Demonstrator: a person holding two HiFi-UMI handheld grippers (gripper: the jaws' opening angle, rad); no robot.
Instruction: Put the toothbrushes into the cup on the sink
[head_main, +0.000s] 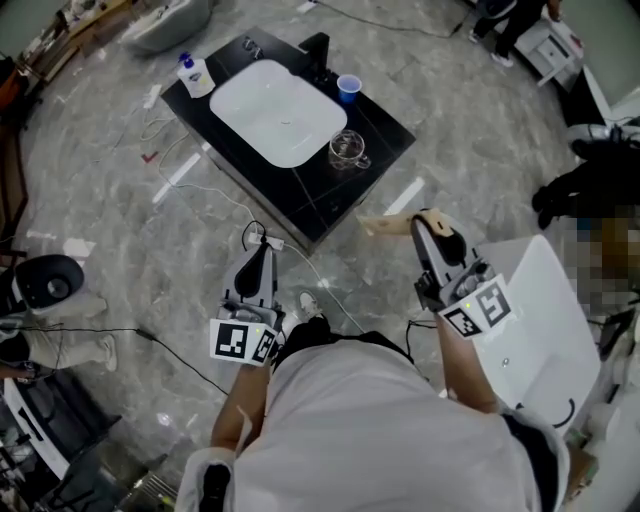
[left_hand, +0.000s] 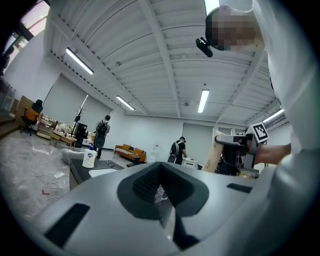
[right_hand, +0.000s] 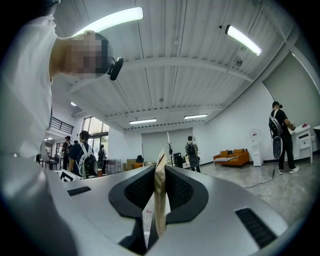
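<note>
Blue cup (head_main: 349, 88) ahead — right gripper (head_main: 427, 222) level, clamps tan packet (head_main: 385, 226); left gripper (head_main: 254, 245) closed.

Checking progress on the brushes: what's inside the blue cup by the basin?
Nothing sticks out of the blue cup; its mouth shows only blue. The near wall hides part of its floor.

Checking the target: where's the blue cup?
Head view, top centre: blue cup on the black counter, right of the white basin, beyond the glass mug.

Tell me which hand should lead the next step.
Probably right: the right tool clamps a tan paper packet, the left tool is shut on nothing, and the blue cup stands right of the basin.
</note>
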